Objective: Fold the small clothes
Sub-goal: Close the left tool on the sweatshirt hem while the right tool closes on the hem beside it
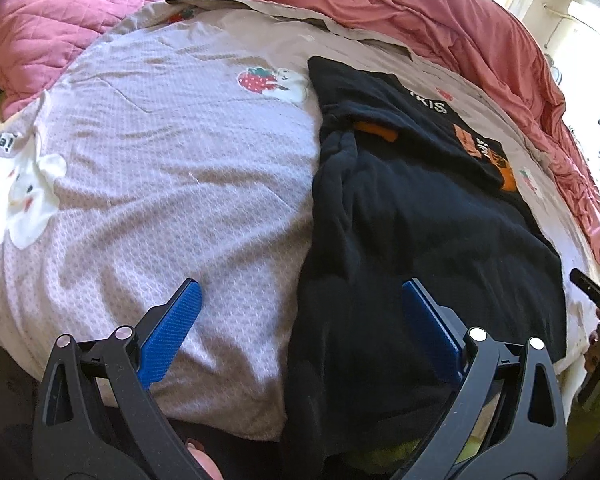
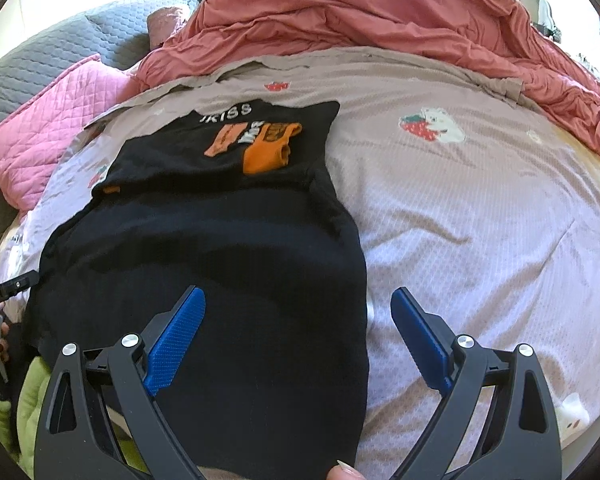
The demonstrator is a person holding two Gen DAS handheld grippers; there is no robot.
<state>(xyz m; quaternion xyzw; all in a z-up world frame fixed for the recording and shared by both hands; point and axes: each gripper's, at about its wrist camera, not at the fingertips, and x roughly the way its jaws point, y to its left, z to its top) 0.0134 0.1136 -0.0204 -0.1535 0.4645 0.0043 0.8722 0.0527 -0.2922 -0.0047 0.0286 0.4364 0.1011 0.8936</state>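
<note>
Blue-padded fingers of my left gripper fill the near edge of the left wrist view, spread wide and holding nothing; one pad hangs over the bedsheet, the other over the garment. My right gripper is likewise released, jaws apart, straddling the garment's right edge.

Between them lies the task's thing — a black T-shirt with orange print and white lettering near its far end. It is spread lengthwise on the pale strawberry-patterned sheet, its near hem draping off the near edge of the bed. A sleeve looks already turned in along the left side, where the cloth bunches into a ridge.

I judge it light, soft and limp: it will sag and crease wherever I lift it, and it should not slip much on the textured sheet. Pinching both near corners of the hem, one per gripper, seems the best hold for carrying the near half toward the far end.

A rumpled coral duvet lies along the far side; a pink quilted pillow sits far left.
</note>
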